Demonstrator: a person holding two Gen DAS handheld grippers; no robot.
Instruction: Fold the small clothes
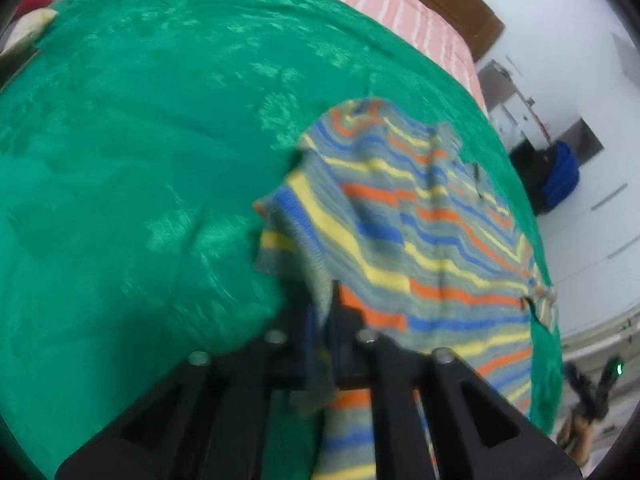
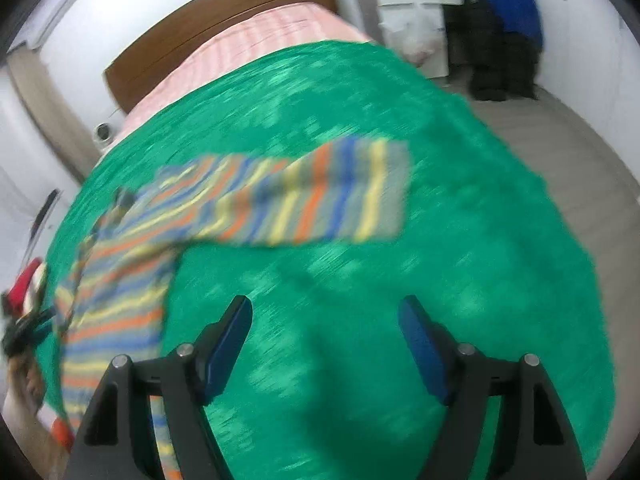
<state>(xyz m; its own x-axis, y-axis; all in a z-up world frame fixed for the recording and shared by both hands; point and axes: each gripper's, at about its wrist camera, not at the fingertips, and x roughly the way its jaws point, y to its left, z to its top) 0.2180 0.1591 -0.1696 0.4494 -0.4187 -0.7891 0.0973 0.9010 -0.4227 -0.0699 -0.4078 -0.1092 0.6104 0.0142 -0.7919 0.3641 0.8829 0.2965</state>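
Observation:
A small striped knit sweater [image 1: 420, 224], in blue, yellow, orange and grey, lies on a green blanket [image 1: 140, 160] on a bed. My left gripper [image 1: 322, 300] is shut on the sweater's near edge, and the pinched fabric hangs between the fingers. In the right wrist view the sweater [image 2: 132, 264] lies at the left with one sleeve [image 2: 320, 192] stretched out to the right. My right gripper [image 2: 324, 320] is open and empty above the green blanket [image 2: 440, 240], below the sleeve. The view is motion-blurred.
A pink striped sheet [image 2: 256, 44] and a brown headboard [image 2: 216, 12] lie beyond the blanket. A red and white item [image 2: 24, 284] sits at the bed's left edge. White furniture and a blue cloth [image 2: 508, 0] stand at the far right on the floor.

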